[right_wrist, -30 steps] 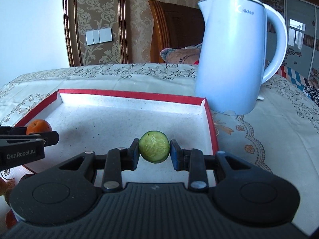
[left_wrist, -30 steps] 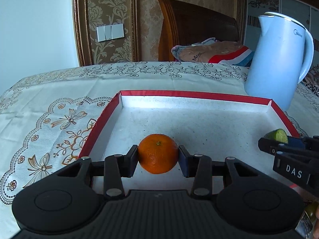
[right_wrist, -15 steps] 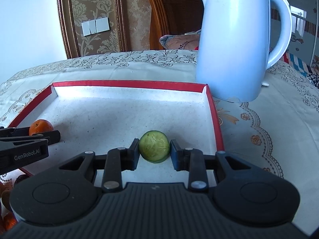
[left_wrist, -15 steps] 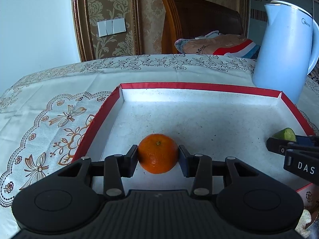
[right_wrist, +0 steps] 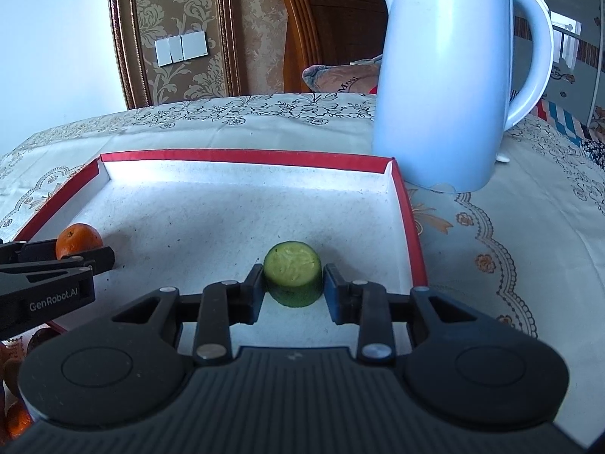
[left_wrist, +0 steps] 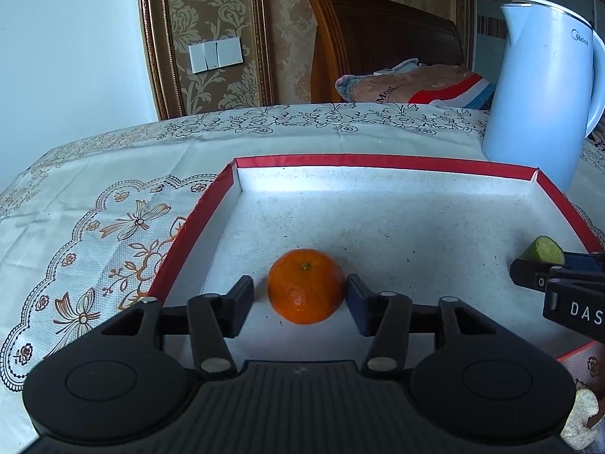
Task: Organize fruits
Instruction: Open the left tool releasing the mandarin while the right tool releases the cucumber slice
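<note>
Jaws apart around orange, cucumber

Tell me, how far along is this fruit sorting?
Done: the orange and the green cucumber piece both sit on the floor of the red-edged tray. In hand: nothing; the left gripper and right gripper have opened around them. Left: some fruit shows outside the tray at the picture edges.

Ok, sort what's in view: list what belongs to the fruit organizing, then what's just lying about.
Part of the job:
- mandarin orange, on the tray floor between the open left gripper fingers
- cucumber piece, between the right gripper fingers
- red-rimmed tray

Just lying about:
- electric kettle
- tablecloth
- folded blanket
</note>
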`<state>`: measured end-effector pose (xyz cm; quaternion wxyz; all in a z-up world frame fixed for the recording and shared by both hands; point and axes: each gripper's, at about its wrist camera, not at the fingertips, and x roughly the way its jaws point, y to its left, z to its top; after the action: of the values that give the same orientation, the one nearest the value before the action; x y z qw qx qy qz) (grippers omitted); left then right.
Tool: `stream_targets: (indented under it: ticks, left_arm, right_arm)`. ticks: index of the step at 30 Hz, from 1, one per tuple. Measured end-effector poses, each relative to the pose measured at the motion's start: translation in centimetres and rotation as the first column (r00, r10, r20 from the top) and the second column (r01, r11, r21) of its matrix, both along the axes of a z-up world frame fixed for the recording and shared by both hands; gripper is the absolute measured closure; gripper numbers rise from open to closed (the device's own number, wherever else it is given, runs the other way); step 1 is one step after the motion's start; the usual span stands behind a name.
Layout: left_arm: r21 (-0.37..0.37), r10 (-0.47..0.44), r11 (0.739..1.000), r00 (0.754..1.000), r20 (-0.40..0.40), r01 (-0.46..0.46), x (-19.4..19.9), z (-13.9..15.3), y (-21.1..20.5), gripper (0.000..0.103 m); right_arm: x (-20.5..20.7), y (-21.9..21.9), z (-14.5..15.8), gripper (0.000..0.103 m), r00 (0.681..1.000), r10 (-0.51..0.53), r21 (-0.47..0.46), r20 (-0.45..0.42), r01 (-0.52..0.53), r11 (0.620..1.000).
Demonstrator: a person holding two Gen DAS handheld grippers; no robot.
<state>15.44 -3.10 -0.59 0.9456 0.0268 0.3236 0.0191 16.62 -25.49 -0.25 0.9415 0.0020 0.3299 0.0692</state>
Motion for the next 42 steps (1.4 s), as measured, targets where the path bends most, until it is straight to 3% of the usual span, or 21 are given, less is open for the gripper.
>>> stream_targets:
  ticks: [3,10,13,15,21,26,42]
  left_arm:
    - [-0.001,-0.008,1.0,1.0,0.003,0.008,-0.2,-0.1,0.1,0.045]
    - [-0.007,-0.013,1.0,1.0,0.008,0.013,-0.7,-0.1,0.2,0.041]
    - [-0.015,-0.007,1.0,1.0,0.015,0.008,-0.7,0.1,0.4,0.04]
    - [-0.02,-0.004,1.0,1.0,0.015,0.005,-0.8,0.1,0.5,0.034]
    - [0.001,0.001,1.0,0.999,0.035,-0.001,-1.4,0.2,0.6,0.033]
    - [0.022,0.001,1.0,0.999,0.044,-0.002,-1.9,0.1,0.5,0.033]
    - [-0.02,0.018,1.0,0.997,0.072,-0.017,-4.3,0.5,1.9,0.028]
  right_arm:
    - [-0.2,-0.1,0.1,0.059,1.0,-0.008,0.006,0.006,0.008,1.0]
    - [-0.5,-0.4,0.1,0.052,1.0,-0.009,0.018,0.013,0.009,1.0]
    - [-0.8,-0.4,0.3,0.044,1.0,-0.015,0.017,0.027,0.014,1.0]
    - [-1.1,-0.3,0.4,0.038,0.999,-0.018,0.011,0.036,0.018,1.0]
    - [-1.5,-0.4,0.5,0.03,0.999,-0.02,0.008,0.047,0.019,1.0]
    - [-1.9,-0.6,0.6,0.027,0.998,-0.024,0.015,0.051,0.023,1.0]
    - [-3.5,-1.2,0.7,0.02,0.996,-0.031,0.033,0.08,0.029,0.999]
